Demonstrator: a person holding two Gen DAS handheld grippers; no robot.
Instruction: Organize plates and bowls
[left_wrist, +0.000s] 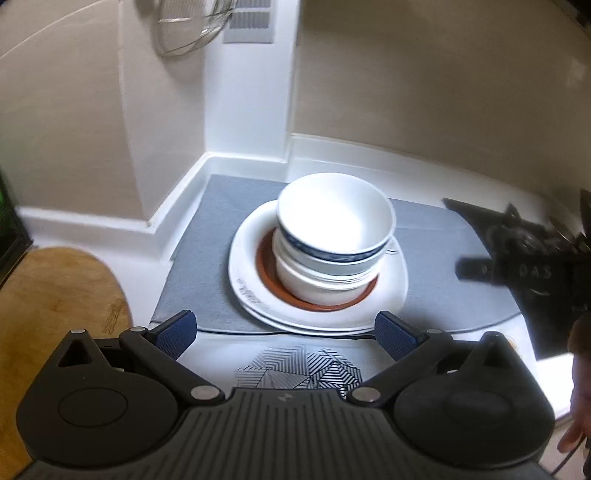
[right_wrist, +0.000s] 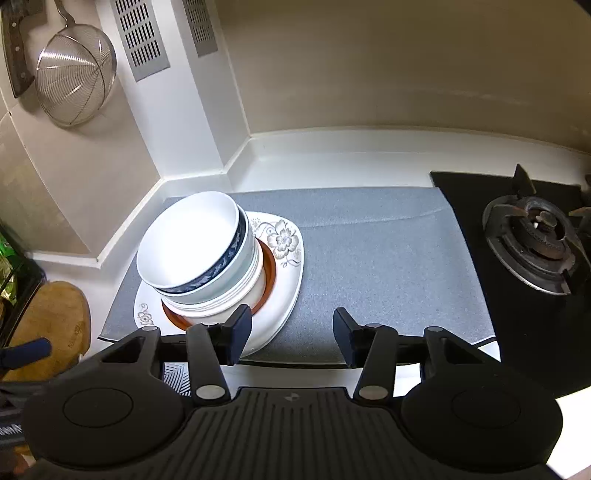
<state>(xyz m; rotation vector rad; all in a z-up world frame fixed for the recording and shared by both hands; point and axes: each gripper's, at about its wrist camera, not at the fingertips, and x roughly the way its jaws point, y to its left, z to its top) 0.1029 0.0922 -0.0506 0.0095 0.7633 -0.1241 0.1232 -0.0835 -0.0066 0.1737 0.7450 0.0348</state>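
Note:
A stack of bowls (left_wrist: 334, 236) (right_wrist: 199, 254) stands on a brown saucer (left_wrist: 267, 266) (right_wrist: 271, 267), which sits on white flower-patterned plates (left_wrist: 251, 295) (right_wrist: 284, 240). The top bowl is white with a blue band. The whole pile rests on a grey mat (left_wrist: 207, 266) (right_wrist: 369, 258). My left gripper (left_wrist: 284, 334) is open and empty, just in front of the pile. My right gripper (right_wrist: 291, 334) is open and empty, at the plates' near right edge, its left finger over the plate rim.
A gas stove (right_wrist: 532, 240) (left_wrist: 528, 258) lies right of the mat. A wooden cutting board (left_wrist: 55, 306) (right_wrist: 51, 325) lies at left. A wire strainer (right_wrist: 74, 74) and a cleaver (right_wrist: 16, 48) hang on the wall. A patterned cloth (left_wrist: 299, 369) lies before the mat.

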